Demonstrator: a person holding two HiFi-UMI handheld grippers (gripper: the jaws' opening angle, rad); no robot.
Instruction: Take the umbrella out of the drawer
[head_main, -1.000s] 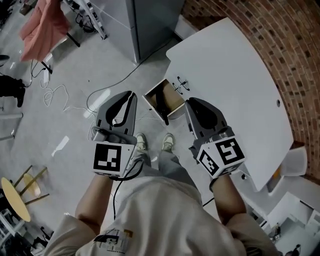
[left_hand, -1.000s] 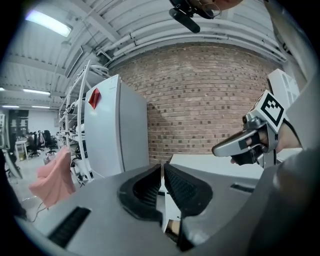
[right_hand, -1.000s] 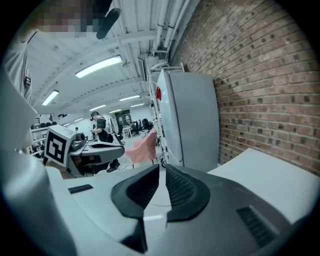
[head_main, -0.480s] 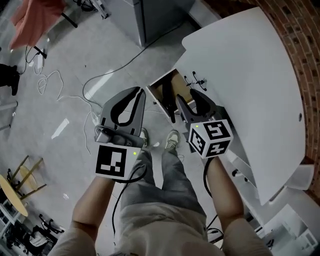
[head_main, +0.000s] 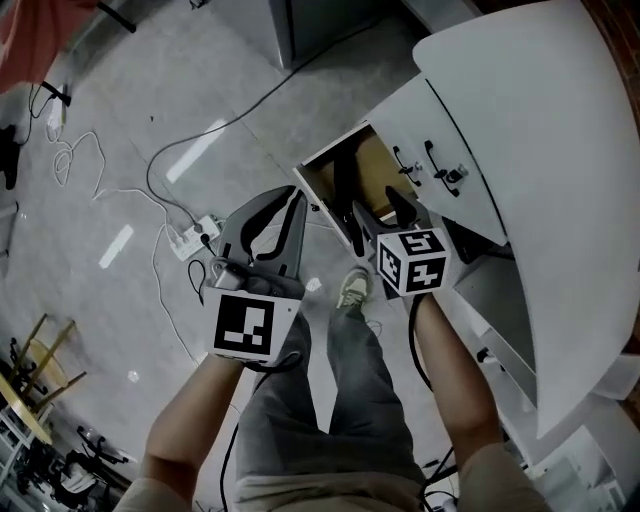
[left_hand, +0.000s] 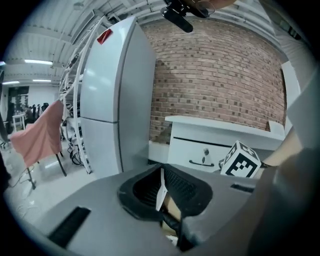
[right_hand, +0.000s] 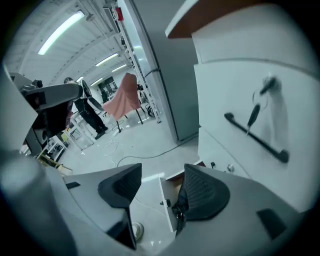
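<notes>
- Looks steeply down on a grey floor (head_main: 130, 130) and a white cabinet (head_main: 520, 150).
- Shows one drawer (head_main: 378, 165) pulled out of the cabinet, wood-coloured inside.
- Finds the umbrella (head_main: 345, 190) in that drawer: dark, long, lying lengthwise, gripped by nothing.
- Holds the right gripper (head_main: 378, 212) over the drawer's open end, tilted downward, marker cube (head_main: 412, 262) facing up.
- Has its jaws released and well apart, just opened wider, with nothing pressed between the pads; gives a look through the gap at the drawer's white front and the dark umbrella below.
- Holds the left gripper (head_main: 288, 200) just beside the right one, over the floor at the drawer's outer side.
- Has its jaws clenched to a thin slit, grasping nothing.
- Shows shut drawer fronts above the open one, with dark handles (head_main: 408, 165).
- Sets a shoe (head_main: 352, 290) on the floor just below the drawer, with white cables (head_main: 120, 200) and a power strip (head_main: 190, 237) further left.
- Takes in, from the left gripper view, a brick wall (left_hand: 220, 75), a tall grey locker (left_hand: 115, 95) and a pink cloth (left_hand: 40, 135) hung at the far left.
</notes>
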